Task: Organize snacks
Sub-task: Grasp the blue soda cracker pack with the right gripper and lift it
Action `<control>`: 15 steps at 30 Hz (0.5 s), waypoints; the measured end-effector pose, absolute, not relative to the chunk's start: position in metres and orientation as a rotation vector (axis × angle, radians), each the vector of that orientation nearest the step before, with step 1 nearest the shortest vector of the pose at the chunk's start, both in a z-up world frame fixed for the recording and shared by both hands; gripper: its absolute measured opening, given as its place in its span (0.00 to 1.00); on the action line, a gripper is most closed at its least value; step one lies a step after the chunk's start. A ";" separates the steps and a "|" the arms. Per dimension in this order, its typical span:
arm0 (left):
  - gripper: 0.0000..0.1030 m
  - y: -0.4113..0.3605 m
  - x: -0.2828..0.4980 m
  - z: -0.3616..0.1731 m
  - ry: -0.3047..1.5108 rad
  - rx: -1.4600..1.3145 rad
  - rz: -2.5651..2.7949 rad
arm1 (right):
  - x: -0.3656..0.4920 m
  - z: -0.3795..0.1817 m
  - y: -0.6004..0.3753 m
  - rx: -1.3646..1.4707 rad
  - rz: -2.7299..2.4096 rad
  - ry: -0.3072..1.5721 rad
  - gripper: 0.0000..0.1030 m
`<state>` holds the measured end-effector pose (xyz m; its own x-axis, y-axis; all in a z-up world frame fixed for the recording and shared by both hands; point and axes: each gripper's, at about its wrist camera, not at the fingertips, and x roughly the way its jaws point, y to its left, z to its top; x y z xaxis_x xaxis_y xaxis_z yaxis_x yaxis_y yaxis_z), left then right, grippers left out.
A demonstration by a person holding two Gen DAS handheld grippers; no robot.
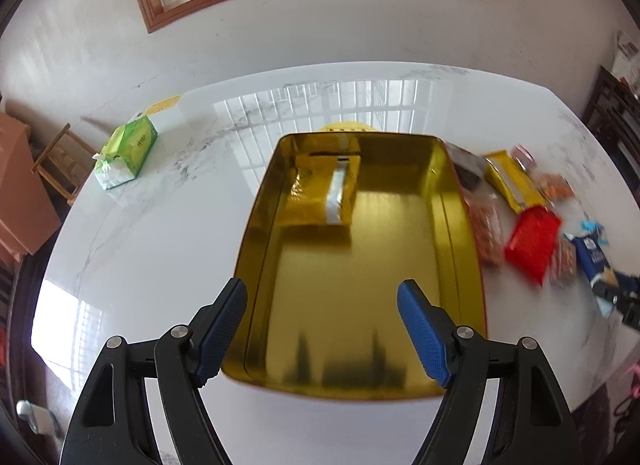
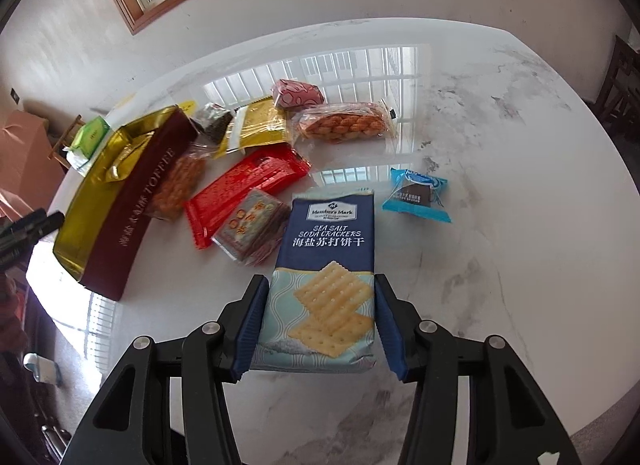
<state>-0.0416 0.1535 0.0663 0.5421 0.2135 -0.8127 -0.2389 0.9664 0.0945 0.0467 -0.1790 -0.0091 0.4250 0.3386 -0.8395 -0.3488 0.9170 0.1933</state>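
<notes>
In the left wrist view the left gripper (image 1: 322, 329) hangs over the near end of a gold tin (image 1: 352, 305) that fills the middle of the frame, its blue-padded jaws spread apart with nothing between them; one yellow packet (image 1: 320, 193) lies inside the tin at its far left corner, the rest of the gold floor bare. The tin sits on a glossy white marble table (image 1: 160, 245), with a green tissue pack (image 1: 126, 153) well apart at the upper left and a blurred scatter of snacks along the right edge of the frame. In the right wrist view the right gripper (image 2: 318, 325) is clamped on a blue pack of soda crackers (image 2: 328, 265), a pad pressing each long side at the lower centre. Left of it lie a clear-wrapped biscuit pack (image 2: 252, 225) and a red packet (image 2: 248, 189), touching each other; a small light-blue wrapped sweet (image 2: 418, 195) lies apart at the right. Further up are a gold packet (image 2: 260, 125), a peanut bag (image 2: 344, 125) and a pink wrapped piece (image 2: 296, 95); the tin's maroon side shows at the left
</notes>
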 end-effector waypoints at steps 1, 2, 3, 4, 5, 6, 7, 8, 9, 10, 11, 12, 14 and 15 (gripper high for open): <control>0.76 0.150 -0.045 0.067 0.958 -0.019 0.268 | 0.046 -0.008 -0.180 -0.008 0.429 1.046 0.47; 0.76 0.147 -0.050 0.067 0.953 -0.009 0.269 | 0.046 -0.008 -0.180 -0.002 0.430 1.047 0.47; 0.76 0.145 -0.053 0.067 0.949 -0.005 0.274 | 0.045 -0.008 -0.181 0.009 0.432 1.050 0.47; 0.76 0.144 -0.056 0.068 0.947 -0.006 0.278 | 0.044 -0.008 -0.183 0.019 0.433 1.053 0.47; 0.76 0.143 -0.058 0.068 0.947 -0.011 0.277 | 0.043 -0.008 -0.183 0.022 0.434 1.055 0.47; 0.76 0.143 -0.061 0.068 0.950 -0.022 0.274 | 0.041 -0.008 -0.183 0.017 0.432 1.054 0.46; 0.76 0.144 -0.064 0.067 0.953 -0.029 0.273 | 0.040 -0.008 -0.182 0.011 0.432 1.052 0.46; 0.76 0.144 -0.065 0.067 0.956 -0.036 0.274 | 0.039 -0.008 -0.182 0.009 0.432 1.053 0.46; 0.76 0.145 -0.067 0.066 0.958 -0.040 0.275 | 0.037 -0.009 -0.182 0.006 0.431 1.053 0.46; 0.76 0.145 -0.068 0.065 0.960 -0.040 0.277 | 0.037 -0.011 -0.181 -0.003 0.427 1.055 0.46; 0.76 0.145 -0.069 0.065 0.961 -0.040 0.280 | 0.036 -0.012 -0.180 -0.015 0.422 1.057 0.46; 0.76 0.145 -0.070 0.065 0.963 -0.041 0.282 | 0.035 -0.014 -0.178 -0.033 0.416 1.057 0.46; 0.76 0.146 -0.072 0.064 0.968 -0.047 0.279 | 0.033 -0.020 -0.174 -0.083 0.405 1.059 0.46; 0.76 0.145 -0.073 0.063 0.968 -0.050 0.277 | 0.032 -0.023 -0.171 -0.108 0.396 1.063 0.46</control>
